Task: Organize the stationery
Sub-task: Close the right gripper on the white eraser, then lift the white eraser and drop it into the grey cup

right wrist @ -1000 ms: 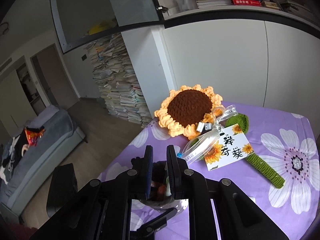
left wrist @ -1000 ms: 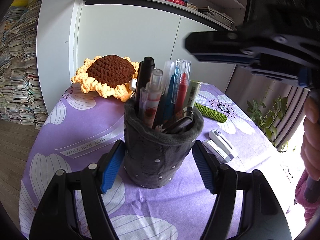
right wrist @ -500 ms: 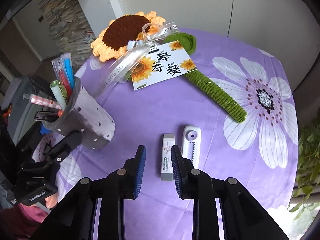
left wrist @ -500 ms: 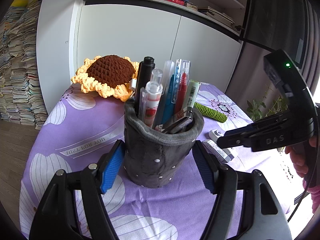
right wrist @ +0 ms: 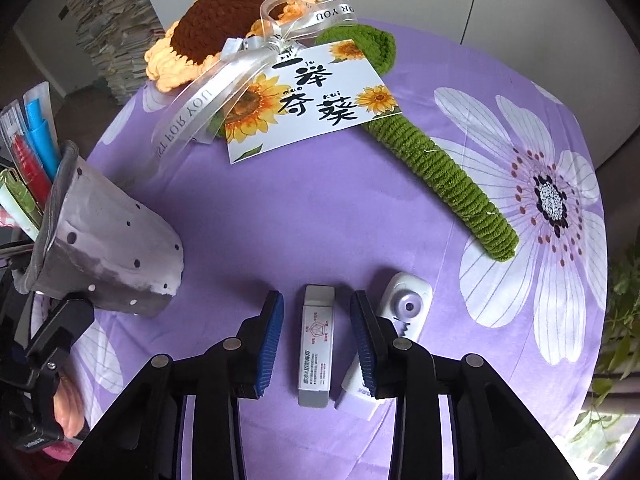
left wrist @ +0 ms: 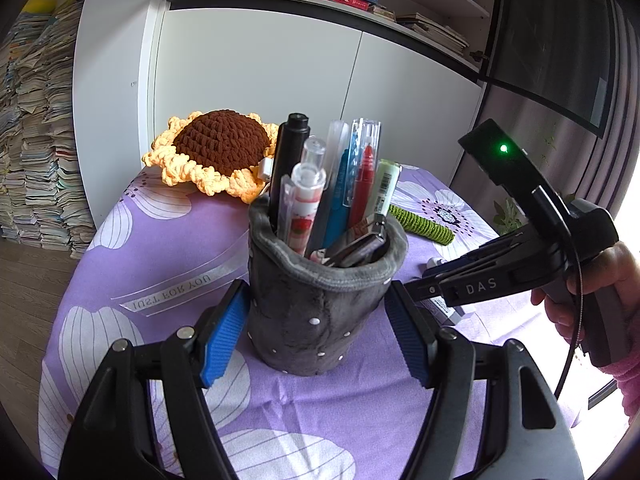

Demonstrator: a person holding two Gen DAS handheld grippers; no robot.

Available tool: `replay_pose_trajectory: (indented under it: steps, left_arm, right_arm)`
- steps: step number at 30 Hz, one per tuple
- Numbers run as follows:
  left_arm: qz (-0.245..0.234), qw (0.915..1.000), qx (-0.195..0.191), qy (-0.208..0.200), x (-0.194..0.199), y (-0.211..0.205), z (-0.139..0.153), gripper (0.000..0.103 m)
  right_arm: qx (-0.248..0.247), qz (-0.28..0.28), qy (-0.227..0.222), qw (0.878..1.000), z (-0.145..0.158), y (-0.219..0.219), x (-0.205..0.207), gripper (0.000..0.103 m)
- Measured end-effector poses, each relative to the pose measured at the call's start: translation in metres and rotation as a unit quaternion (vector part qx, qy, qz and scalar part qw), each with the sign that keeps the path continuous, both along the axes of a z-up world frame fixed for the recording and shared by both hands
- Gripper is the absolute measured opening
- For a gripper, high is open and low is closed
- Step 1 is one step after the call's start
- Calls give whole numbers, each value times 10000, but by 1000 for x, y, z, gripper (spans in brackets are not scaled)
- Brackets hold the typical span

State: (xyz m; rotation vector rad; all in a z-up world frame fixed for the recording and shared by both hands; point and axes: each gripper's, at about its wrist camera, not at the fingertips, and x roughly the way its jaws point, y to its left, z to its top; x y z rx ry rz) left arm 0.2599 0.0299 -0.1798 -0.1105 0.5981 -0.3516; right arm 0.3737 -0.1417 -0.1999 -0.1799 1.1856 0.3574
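Observation:
A grey fabric pen holder (left wrist: pixel 320 300) full of pens stands on the purple flowered tablecloth (left wrist: pixel 168 248). My left gripper (left wrist: pixel 316 332) is open with a blue pad on each side of the holder, close to it. The holder also shows at the left of the right wrist view (right wrist: pixel 108 256). My right gripper (right wrist: pixel 316 336) is open and straddles a grey-and-white eraser (right wrist: pixel 316 344) lying flat on the cloth. A white correction tape (right wrist: pixel 396 320) lies just right of the eraser, partly under the right finger.
A crocheted sunflower (right wrist: pixel 224 28) with a green stem (right wrist: pixel 448 176), a ribbon and a printed card (right wrist: pixel 312 100) lies across the far half of the table. White cabinets (left wrist: pixel 260 92) and book stacks (left wrist: pixel 28 140) stand behind. The table edge (right wrist: pixel 600 280) is at the right.
My right gripper swung down from above the pen holder to the eraser and opened around it. My left gripper and the holder have not moved.

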Motion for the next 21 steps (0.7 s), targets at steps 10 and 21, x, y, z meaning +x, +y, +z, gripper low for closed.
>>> replay_pose_trajectory:
  steps: [10,21]
  left_arm:
    - [1,10000,1,-1,0,0,0,68]
    - [0,10000,2,-1,0,0,0,68]
  right_arm:
    - [338,32,-449,9984,36,-6,-29,17]
    - [1148,459,-1697,9777,140,8,-83,17]
